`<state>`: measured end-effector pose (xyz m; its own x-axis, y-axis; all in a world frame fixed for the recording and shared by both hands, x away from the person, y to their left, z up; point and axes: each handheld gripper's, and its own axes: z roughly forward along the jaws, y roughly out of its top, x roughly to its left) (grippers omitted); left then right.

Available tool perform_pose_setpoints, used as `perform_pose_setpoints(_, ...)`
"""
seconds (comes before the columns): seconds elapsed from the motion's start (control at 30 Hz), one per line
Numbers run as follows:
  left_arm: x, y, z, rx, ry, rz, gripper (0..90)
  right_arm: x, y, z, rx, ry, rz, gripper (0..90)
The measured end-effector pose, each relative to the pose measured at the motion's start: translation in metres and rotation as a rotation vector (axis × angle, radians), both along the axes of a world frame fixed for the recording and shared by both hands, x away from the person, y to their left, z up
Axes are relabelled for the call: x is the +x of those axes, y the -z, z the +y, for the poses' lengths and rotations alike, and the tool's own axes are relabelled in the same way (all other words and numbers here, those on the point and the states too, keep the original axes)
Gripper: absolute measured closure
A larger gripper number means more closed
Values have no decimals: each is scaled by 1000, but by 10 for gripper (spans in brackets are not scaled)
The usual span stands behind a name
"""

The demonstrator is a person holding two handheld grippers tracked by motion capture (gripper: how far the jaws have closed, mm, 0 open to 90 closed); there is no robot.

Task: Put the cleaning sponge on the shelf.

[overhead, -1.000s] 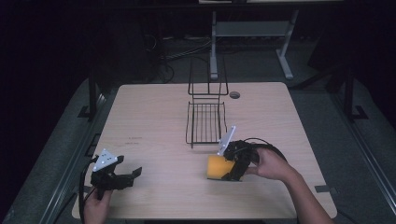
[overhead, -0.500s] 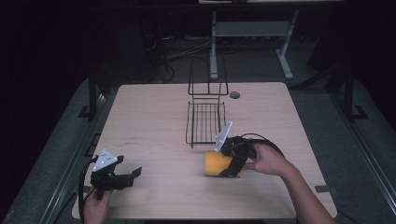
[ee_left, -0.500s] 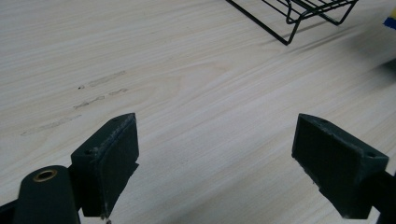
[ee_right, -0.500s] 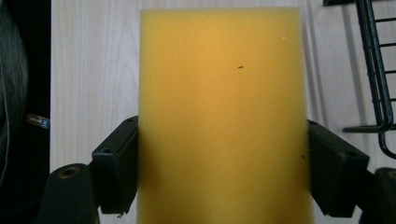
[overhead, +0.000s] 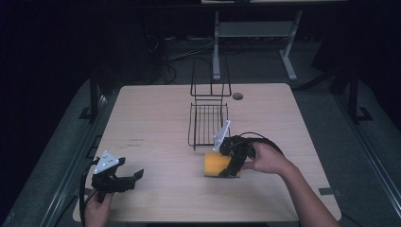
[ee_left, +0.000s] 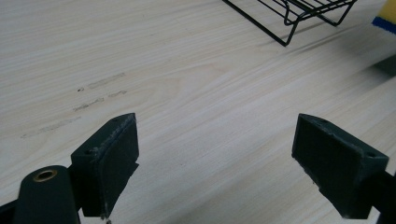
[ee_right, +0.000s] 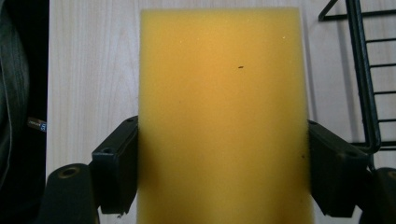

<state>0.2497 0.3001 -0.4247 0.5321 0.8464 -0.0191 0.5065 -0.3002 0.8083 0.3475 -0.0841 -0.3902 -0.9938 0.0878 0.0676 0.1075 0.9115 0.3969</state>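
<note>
1. Right gripper view: the sponge sits between the jaws of the right gripper, both pads against its long sides, its long axis running toward 12 o'clock.
2. On the desk, the sponge lies flat, just at 6 o'clock of the wire rack.
3. Left gripper rests wide open and empty at 8 o'clock, well apart, so the right hand is nearer.

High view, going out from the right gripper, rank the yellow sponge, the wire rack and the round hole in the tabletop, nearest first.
From the right gripper:
1. Yellow sponge, between its jaws.
2. Wire rack, just beyond, toward the table's middle.
3. Round hole, near the far edge, behind the rack.
</note>
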Motion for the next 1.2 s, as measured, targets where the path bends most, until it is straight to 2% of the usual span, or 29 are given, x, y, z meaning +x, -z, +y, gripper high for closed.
perform_pose_setpoints(0.17, 0, 0, 0, 0, 2, 0, 141, 4, -3, 4, 5, -3, 3, 226)
perform_pose_setpoints(0.3, 0, 0, 0, -7, -2, -5, 141, 11, -4, 9, -10, 3, 3, 225)
perform_pose_setpoints(0.47, 1, -1, 1, -3, -7, -6, 141, 19, -6, 12, 6, -9, -8, 225)
perform_pose_setpoints(0.53, 1, -1, 2, -7, -8, -6, 141, 22, -9, 12, 2, 5, -4, 225)
perform_pose_setpoints(0.77, 2, -1, -1, 5, 2, 1, 141, 34, -14, 17, -1, 4, -10, 225)
perform_pose_setpoints(1.07, 2, 0, -3, 5, 10, 2, 141, 49, -15, 19, -6, 17, -4, 225)
perform_pose_setpoints(1.2, 2, -1, -2, 2, 6, -3, 141, 54, -14, 19, 7, 29, 6, 225)
